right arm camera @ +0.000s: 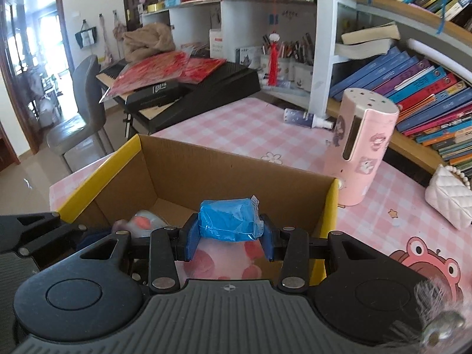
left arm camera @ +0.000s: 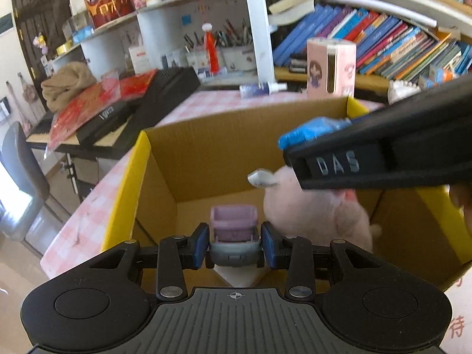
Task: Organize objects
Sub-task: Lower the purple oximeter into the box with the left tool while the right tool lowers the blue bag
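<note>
A cardboard box (left arm camera: 206, 135) with yellow rims stands on the pink checked table. My left gripper (left arm camera: 235, 249) hangs over its inside, shut on a small purple and grey container (left arm camera: 234, 230). A pink plush toy (left arm camera: 318, 215) lies in the box to its right. One black finger (left arm camera: 368, 159) of my right gripper reaches in from the right above the plush, and the blue packet (left arm camera: 309, 132) shows at its tip. In the right wrist view my right gripper (right arm camera: 230, 231) is shut on that blue plastic packet (right arm camera: 227, 218), just above the box (right arm camera: 236, 177) and the plush (right arm camera: 224, 262).
A pink cylinder holder (right arm camera: 365, 147) stands just beyond the box's right corner. A spray bottle (right arm camera: 306, 119) lies near the bookshelf (right arm camera: 413, 88), and a white quilted purse (right arm camera: 451, 197) sits at the right. A keyboard (right arm camera: 206, 88) and a chair (right arm camera: 85, 103) are off the table's far left.
</note>
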Available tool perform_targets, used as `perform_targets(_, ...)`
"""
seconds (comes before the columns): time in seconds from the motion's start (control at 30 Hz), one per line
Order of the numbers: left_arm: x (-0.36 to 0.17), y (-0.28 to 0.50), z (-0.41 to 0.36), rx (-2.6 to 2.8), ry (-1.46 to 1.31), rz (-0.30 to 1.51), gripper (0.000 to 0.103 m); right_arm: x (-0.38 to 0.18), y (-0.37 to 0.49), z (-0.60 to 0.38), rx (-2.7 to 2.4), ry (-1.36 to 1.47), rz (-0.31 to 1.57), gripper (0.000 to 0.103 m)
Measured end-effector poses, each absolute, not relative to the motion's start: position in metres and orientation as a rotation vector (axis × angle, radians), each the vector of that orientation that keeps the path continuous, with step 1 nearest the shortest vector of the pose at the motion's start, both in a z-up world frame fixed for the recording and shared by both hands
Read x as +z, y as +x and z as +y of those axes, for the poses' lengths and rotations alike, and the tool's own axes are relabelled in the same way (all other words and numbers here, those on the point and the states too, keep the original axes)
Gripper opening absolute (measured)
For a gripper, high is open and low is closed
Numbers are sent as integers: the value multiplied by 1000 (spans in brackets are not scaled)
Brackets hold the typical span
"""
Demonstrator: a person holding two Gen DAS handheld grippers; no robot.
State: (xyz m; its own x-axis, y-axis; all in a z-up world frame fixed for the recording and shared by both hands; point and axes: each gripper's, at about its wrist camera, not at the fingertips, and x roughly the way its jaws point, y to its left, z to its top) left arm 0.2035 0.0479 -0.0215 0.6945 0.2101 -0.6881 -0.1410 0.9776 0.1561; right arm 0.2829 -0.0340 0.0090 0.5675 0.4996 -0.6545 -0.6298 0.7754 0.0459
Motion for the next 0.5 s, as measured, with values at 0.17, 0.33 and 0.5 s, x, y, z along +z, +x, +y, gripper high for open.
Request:
perform_targets(0.17, -30, 206, 42, 181, 120, 817, 36, 5, 289, -29, 688, -213, 718, 39)
perform_targets(0.33, -34, 207, 40, 178, 127, 836, 36, 7, 291, -25, 701, -212, 715, 39)
perform_targets(0.5, -32, 203, 38, 178, 136, 823, 40, 5, 293, -20, 713, -224, 722, 39)
